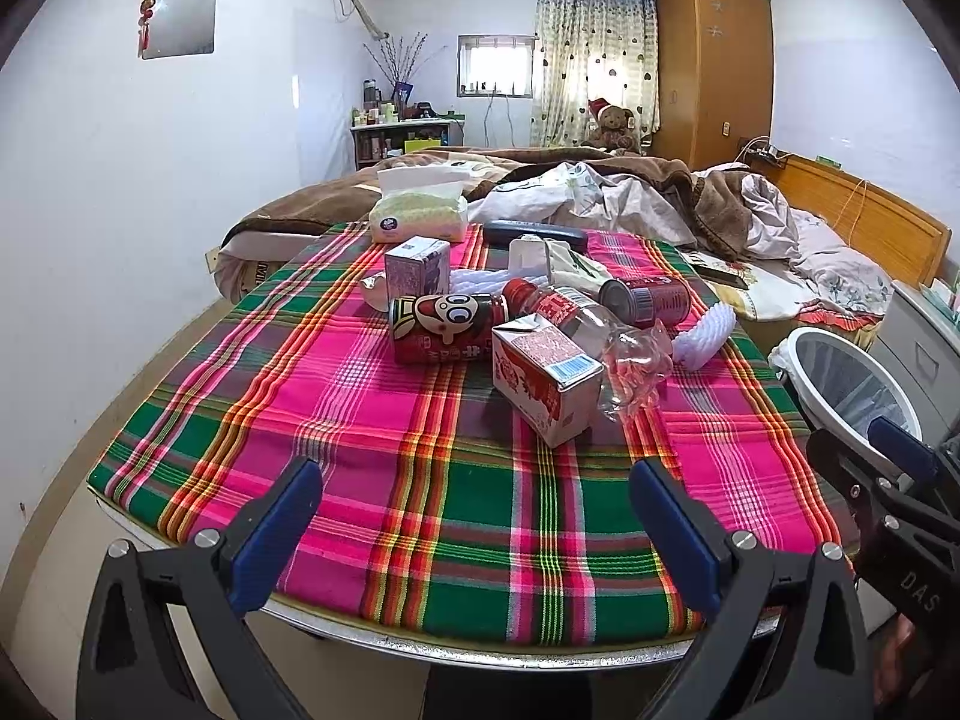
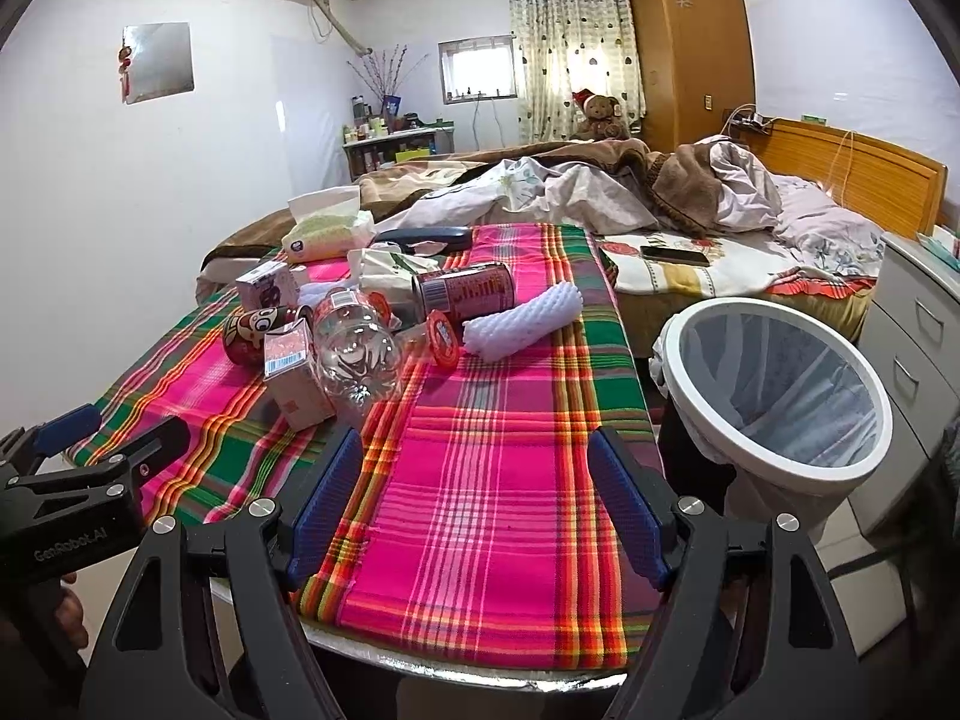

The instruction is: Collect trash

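a: we're at the near edge of the table (image 1: 420,630), metal rim showing under the plaid cloth (image 2: 480,510), and there's a broad bare stretch of cloth between both grippers and the trash pile.

b: the left gripper (image 1: 474,516) sits low over that near edge, level, jaws wide apart, nothing between them. the right gripper (image 2: 477,498) matches it on the right half of the cloth, jaws spread and empty too.

a: the pile sits mid-table, all touching or nearly so: a red cartoon-face can (image 1: 441,327) on its side, a red milk carton (image 1: 543,378) tilted beside it, a crushed clear bottle (image 2: 354,342), a second red can (image 2: 465,291) lying down, a white foam sleeve (image 2: 522,321).

b: just off the table's right edge, the white-rimmed bin (image 2: 774,462) with a liner, mouth tipped toward us, near the right gripper.

a: any writing? "genrobot.ai" on the left gripper's body in the right wrist view, "das" on the right one in the left view. the carton shows a barcode; its print is too small to read.
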`<state>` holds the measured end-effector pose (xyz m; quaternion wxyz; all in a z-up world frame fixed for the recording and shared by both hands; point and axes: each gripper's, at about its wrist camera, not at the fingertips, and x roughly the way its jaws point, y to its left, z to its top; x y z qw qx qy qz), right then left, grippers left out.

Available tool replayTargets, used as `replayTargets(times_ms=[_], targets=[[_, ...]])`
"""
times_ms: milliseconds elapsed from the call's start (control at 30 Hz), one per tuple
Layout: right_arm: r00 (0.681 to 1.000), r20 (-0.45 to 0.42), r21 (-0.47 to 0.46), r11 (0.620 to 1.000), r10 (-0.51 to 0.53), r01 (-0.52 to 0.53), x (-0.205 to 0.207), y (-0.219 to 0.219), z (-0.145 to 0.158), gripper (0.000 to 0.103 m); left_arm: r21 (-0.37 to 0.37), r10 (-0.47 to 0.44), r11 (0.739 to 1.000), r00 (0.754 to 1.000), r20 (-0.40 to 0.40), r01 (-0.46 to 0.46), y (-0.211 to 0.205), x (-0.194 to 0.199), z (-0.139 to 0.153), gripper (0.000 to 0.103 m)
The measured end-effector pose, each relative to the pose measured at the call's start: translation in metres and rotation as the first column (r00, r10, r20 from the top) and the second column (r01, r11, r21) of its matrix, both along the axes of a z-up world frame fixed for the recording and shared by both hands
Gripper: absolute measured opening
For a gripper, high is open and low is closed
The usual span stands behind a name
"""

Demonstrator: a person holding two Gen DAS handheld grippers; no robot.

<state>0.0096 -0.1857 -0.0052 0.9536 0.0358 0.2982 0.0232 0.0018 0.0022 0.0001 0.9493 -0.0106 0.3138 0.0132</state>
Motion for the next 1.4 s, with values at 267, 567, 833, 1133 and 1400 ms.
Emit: replayTargets(times_ms=[267,567,833,1133,1400], targets=[[1.000,-0.001,-0.001,1.000,-0.003,0.003,-0.0004,-0.0012,0.0002,0.079,0.001,-0.002,1.000,1.000,0.002,0.002,-0.0011,-0.0001,-0.0001,0.103],[1.000,-0.001,-0.002,1.000,-0.004,0.004,0.0004,-0.0021,0.0004,0.079,0.001,-0.003,1.000,1.000,0.001,0.003,-0.0012,0.0000,-0.0007,0.103],[1.000,0.005,-0.006,1.000,-0.006,0.006,-0.0008,-0.0013,0.0021,0.079,0.001,-0.004,1.000,1.000,0.000,0.004,-0.0015,0.0009,-0.0012,0.103],[1.000,0.005,-0.007,1.000,-0.006,0.006,-0.0005,-0.0022,0.0033,0.079,0.001,-0.005,1.000,1.000,0.001,0.005,-0.0014,0.0009,-0.0013,0.103],[1.000,0.007,-0.010,1.000,-0.011,0.011,0.0016,-0.0037,0.0042,0.079,0.002,-0.009,1.000,1.000,0.000,0.009,-0.0014,0.0043,-0.0011,0.103]])
